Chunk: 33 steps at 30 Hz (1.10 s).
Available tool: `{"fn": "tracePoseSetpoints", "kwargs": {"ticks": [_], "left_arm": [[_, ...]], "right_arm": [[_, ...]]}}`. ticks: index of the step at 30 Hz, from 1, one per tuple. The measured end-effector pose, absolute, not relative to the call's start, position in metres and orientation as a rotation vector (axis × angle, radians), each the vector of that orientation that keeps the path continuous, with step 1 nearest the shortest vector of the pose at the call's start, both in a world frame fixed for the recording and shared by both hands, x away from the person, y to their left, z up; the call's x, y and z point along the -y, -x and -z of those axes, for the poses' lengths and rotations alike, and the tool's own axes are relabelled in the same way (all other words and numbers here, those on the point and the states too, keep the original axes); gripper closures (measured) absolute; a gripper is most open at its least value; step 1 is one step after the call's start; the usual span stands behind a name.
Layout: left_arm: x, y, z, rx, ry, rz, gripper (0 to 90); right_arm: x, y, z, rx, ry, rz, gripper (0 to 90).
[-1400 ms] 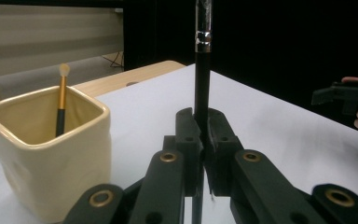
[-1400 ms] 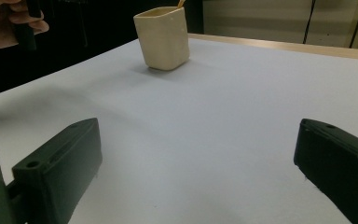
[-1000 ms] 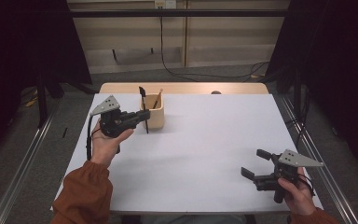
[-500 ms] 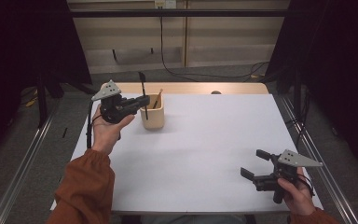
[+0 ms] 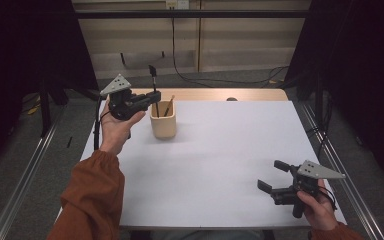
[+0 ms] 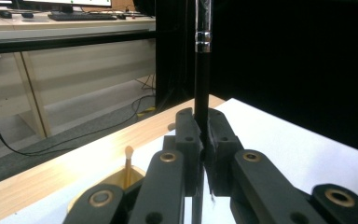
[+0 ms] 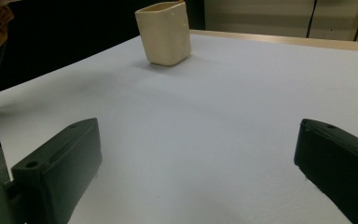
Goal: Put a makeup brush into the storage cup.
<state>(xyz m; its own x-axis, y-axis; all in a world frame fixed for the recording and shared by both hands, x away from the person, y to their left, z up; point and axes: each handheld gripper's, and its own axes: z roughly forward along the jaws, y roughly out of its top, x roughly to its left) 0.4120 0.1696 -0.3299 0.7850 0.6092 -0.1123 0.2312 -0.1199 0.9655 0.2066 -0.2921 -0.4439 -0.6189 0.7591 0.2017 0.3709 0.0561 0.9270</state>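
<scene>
left gripper (image 5: 152, 100) clamps a black brush (image 5: 154, 90) upright above the far-left cup (image 5: 163, 125); right gripper (image 5: 272, 177) gapes, near right.

The white surface (image 5: 220, 150) lies bare across its middle and right, open to passage from the near edge to the far one. The one standing obstacle is the cream cup (image 5: 163, 120) at the far left, with a wooden stick (image 5: 168, 106) leaning out of its mouth. Just left of and over it the left tongs (image 5: 152, 95) clamp an upright black brush (image 5: 153, 80), blocking the way straight down into the cup. The right tongs (image 5: 272, 176) occupy the near right corner, jaws wide apart.
</scene>
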Motion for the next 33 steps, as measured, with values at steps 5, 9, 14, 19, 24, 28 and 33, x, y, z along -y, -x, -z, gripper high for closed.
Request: {"fn": "tracePoseSetpoints", "kwargs": {"ticks": [5,9,14,19,24,28,33], "left_arm": [[-0.168,-0.424,0.332,-0.701,-1.694,-0.374,85.7],[-0.168,-0.432,0.334,-0.728,-1.713,-0.381,85.7],[-0.168,-0.441,0.338,-0.758,-1.708,-0.404,85.7],[-0.167,-0.446,0.346,-0.758,-1.738,-0.429,85.6],[-0.165,-0.448,0.349,-0.765,-1.725,-0.425,85.7],[-0.163,-0.451,0.354,-0.760,-1.740,-0.424,85.7],[-0.163,-0.454,0.360,-0.765,-1.744,-0.419,85.7]], "right_arm": [[0.292,-0.206,0.444,-2.002,-1.139,-1.587,0.0],[0.291,-0.206,0.444,-2.001,-1.133,-1.589,0.0],[0.291,-0.206,0.444,-2.002,-1.139,-1.591,0.1],[0.292,-0.205,0.443,-2.004,-1.136,-1.600,0.2],[0.292,-0.205,0.443,-1.999,-1.129,-1.601,0.6],[0.292,-0.205,0.443,-1.999,-1.124,-1.609,0.7],[0.292,-0.205,0.444,-2.007,-1.120,-1.603,0.7]]}}
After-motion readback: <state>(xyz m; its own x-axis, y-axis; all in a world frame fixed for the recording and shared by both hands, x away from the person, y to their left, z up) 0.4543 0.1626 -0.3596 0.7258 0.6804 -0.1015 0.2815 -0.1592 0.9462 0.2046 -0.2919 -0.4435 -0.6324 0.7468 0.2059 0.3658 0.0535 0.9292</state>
